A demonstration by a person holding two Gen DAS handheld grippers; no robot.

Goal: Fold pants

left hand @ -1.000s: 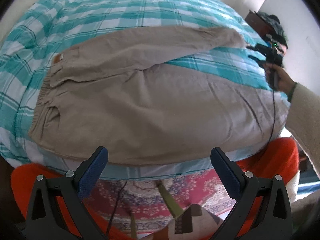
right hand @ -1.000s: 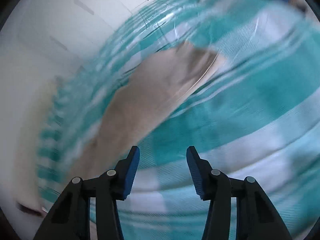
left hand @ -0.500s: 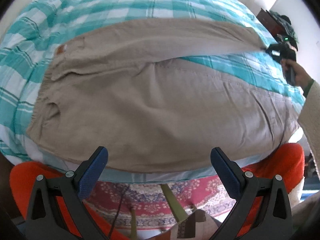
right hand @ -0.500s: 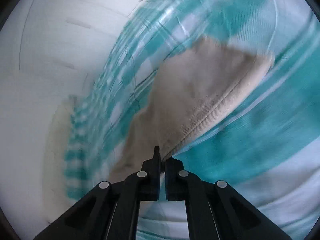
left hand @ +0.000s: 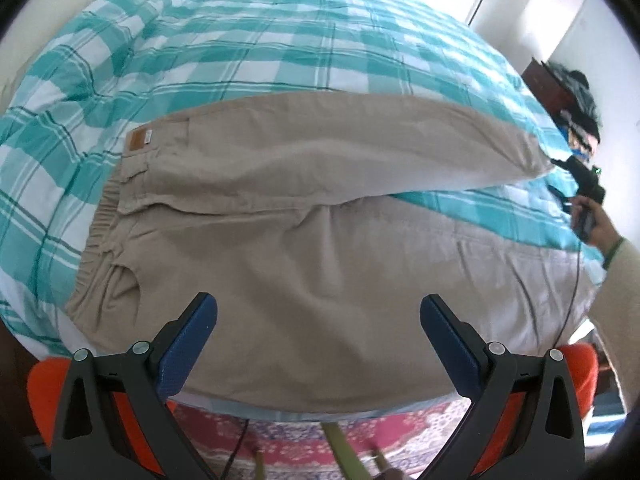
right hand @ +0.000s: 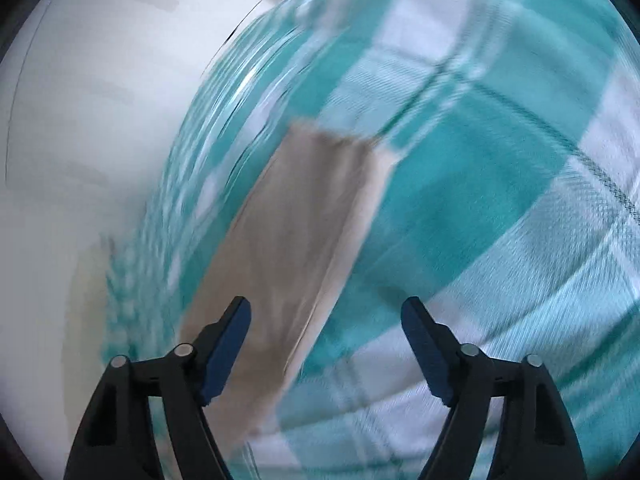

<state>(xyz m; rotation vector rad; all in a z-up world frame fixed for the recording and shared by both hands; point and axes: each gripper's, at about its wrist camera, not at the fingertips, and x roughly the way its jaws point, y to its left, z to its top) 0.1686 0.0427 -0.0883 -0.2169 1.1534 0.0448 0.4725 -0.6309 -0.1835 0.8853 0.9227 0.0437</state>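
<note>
- Your beige cotton pants (left hand: 304, 216) lie spread flat on the bed with the teal-and-white checked cover (left hand: 248, 40), waistband to the left of your left gripper (left hand: 318, 344), legs running off to the right in a narrow V.
- Your left gripper's jaws stand wide apart and empty, hovering over the near leg; nothing is pinched between them.
- Your right gripper (right hand: 326, 344) is opening its jaws above the far leg's hem (right hand: 320, 184); the cloth edge sits ahead of and between them, not clamped.
- The view there is blurred, so steady that hand before you commit.
- For a clean lengthwise fold, I'd bite the far hem squarely at its edge, both layers together.
- Bring your left jaws to the waistband's far corner, by the tan patch (left hand: 138, 139).
- Lift both ends evenly, so the far leg lands on the near one.
</note>
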